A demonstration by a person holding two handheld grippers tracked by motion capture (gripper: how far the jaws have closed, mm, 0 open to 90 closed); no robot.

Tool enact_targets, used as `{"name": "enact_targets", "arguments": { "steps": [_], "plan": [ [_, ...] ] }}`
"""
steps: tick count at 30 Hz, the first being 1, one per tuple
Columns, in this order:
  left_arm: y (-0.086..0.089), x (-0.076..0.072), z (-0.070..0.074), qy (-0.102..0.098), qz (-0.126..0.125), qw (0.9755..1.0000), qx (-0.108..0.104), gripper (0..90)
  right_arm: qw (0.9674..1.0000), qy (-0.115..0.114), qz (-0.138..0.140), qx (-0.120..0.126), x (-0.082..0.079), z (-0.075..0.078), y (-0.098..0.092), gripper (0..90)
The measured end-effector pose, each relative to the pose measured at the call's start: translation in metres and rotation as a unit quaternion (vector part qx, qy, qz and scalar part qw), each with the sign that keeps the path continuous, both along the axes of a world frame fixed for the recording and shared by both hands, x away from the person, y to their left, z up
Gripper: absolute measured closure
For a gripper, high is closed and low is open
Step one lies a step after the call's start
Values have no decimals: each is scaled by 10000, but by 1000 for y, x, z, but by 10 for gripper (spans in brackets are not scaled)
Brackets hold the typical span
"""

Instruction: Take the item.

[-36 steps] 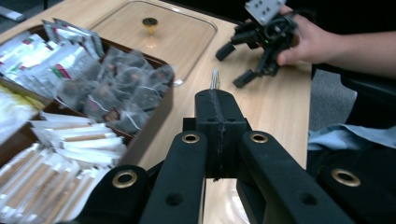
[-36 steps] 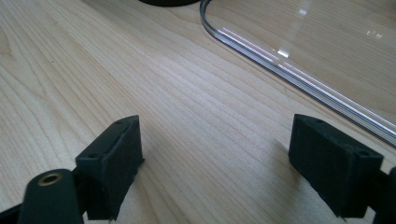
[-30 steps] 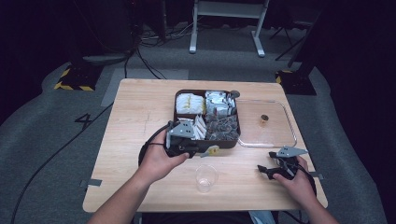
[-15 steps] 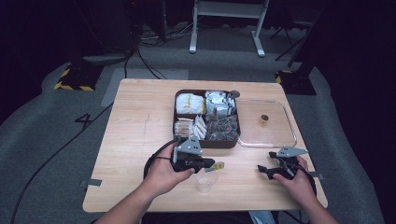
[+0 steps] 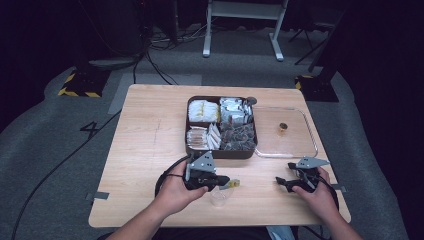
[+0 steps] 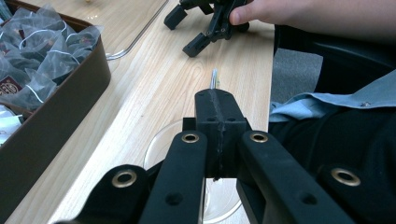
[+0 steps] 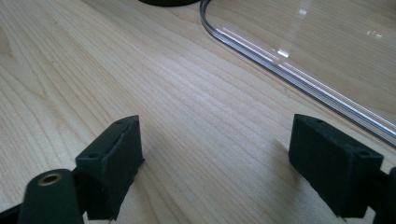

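My left gripper (image 5: 227, 181), low centre of the high view, pinches a small yellowish sachet (image 5: 234, 183) above a clear plastic cup (image 5: 220, 196); my right gripper (image 5: 283, 183) rests spread at lower right; no print on the tea bags (image 6: 32, 51) is readable

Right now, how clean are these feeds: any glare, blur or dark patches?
High view: table evenly lit, surroundings nearly black, picture soft. Left gripper view: the near jaws blur; the brown box is sharper. Right gripper view: glare streaks along the clear lid rim, wood grain crisp, jaws cast soft shadows.
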State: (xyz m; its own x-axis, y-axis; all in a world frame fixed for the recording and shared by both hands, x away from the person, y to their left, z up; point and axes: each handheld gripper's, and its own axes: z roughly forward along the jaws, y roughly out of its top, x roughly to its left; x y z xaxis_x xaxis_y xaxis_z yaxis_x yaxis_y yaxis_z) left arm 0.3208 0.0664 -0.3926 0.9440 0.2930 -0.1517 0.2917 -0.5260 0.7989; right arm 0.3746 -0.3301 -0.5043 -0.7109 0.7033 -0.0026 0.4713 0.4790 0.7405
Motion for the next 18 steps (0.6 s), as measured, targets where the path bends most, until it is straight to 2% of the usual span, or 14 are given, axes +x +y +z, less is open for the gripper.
{"name": "enact_targets", "arguments": {
  "steps": [1,4,7,11,13,14,16,18],
  "plan": [
    [0,0,-1,11,-4,10000,27,897,10000,2,-1,0,0,0,0,175],
    [0,0,-1,228,17,9997,-60,689,10000,0,0,0,0,0,0,175],
    [1,-1,0,227,2,9997,-59,650,10000,2,0,0,0,0,0,175],
    [3,0,0,137,70,9999,-22,604,10000,1,0,-1,0,0,0,175],
    [5,2,-1,103,133,9999,-8,548,10000,1,-1,-1,0,0,0,175],
    [6,4,-1,55,200,9998,7,548,10000,1,-1,-1,0,0,0,175],
    [8,7,-1,-67,348,9994,50,475,10000,2,-1,0,0,0,0,175],
    [15,12,0,-166,564,9982,106,462,10000,2,-1,-1,0,0,0,175]
  ]
}}
